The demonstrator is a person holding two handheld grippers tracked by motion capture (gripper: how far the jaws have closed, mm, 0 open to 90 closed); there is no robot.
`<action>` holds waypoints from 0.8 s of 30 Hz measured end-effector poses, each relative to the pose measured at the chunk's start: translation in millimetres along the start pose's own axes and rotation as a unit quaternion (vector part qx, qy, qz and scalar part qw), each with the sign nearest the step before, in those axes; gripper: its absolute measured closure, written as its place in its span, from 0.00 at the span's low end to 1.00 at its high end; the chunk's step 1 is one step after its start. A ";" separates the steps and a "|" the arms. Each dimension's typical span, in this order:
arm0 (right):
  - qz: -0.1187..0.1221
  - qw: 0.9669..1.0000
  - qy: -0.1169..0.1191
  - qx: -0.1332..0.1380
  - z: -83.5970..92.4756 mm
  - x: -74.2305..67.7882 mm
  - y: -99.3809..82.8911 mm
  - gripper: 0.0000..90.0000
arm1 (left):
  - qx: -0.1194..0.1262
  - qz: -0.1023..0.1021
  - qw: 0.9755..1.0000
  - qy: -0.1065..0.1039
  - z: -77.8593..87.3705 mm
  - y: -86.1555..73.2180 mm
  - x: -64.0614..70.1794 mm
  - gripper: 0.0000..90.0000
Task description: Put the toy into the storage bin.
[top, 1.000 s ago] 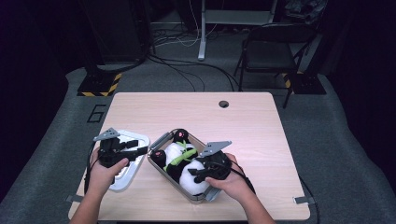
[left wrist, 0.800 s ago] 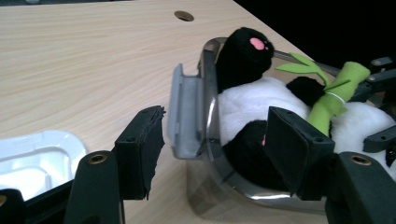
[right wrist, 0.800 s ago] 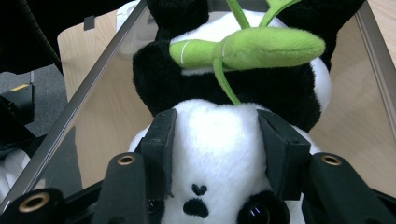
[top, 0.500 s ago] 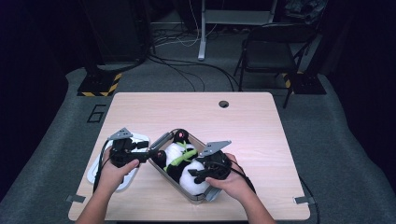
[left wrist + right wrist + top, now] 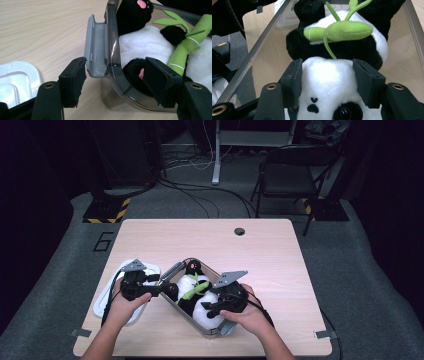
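Both hand-held grippers worked at a clear plastic box near the front edge of the table. Held in the person's left hand, the left hand-held gripper straddled one end wall of the box: its outer pad stood just beside the grey latch flap hinged on that wall, with a thin gap showing, and its inner pad sat inside the box against a black paw of the plush panda. Those jaws stood apart — not pinching the wall.

At the other end of the box, the right hand-held gripper had its two pads on either side of the panda's white head. Its jaws had just been opening, with the head between them; the left pad lay against the fur, and a sliver of space showed beside the right pad, so the plush was not squeezed.

Lying on its back inside the box, the panda had its head toward the right hand-held gripper and a green bamboo stalk across its chest. From the high view, the box sat at a slant on the table, and a white lid lay on the table just beside it, under the left hand.
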State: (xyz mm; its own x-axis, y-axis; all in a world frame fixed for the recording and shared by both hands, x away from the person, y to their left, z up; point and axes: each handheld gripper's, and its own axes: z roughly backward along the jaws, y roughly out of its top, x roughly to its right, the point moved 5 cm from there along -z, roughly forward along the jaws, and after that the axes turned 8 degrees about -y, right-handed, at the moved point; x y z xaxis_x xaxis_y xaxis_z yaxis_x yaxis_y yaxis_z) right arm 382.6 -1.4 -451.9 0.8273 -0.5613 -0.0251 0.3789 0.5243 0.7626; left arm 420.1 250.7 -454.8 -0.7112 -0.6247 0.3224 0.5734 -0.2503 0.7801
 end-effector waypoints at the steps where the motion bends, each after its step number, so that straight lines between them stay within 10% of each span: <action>1: -0.001 1.000 0.000 0.000 0.6 0.1 -0.1 0.47 | -0.003 -0.003 1.000 0.000 1.6 2.0 -0.3 0.39; 24: -0.013 1.000 0.004 0.021 13.4 8.0 -2.4 0.48 | 0.003 -0.042 0.999 0.000 -36.7 62.2 -3.3 0.44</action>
State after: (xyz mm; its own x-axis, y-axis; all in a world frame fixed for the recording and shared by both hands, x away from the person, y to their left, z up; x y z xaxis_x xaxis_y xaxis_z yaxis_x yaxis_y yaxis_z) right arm 382.7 -15.7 -445.3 0.8208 -0.5689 -0.0505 0.3823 0.4815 0.7887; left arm 473.1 210.1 -427.0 -0.7564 -0.6021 0.2555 0.5091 -0.2967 0.8080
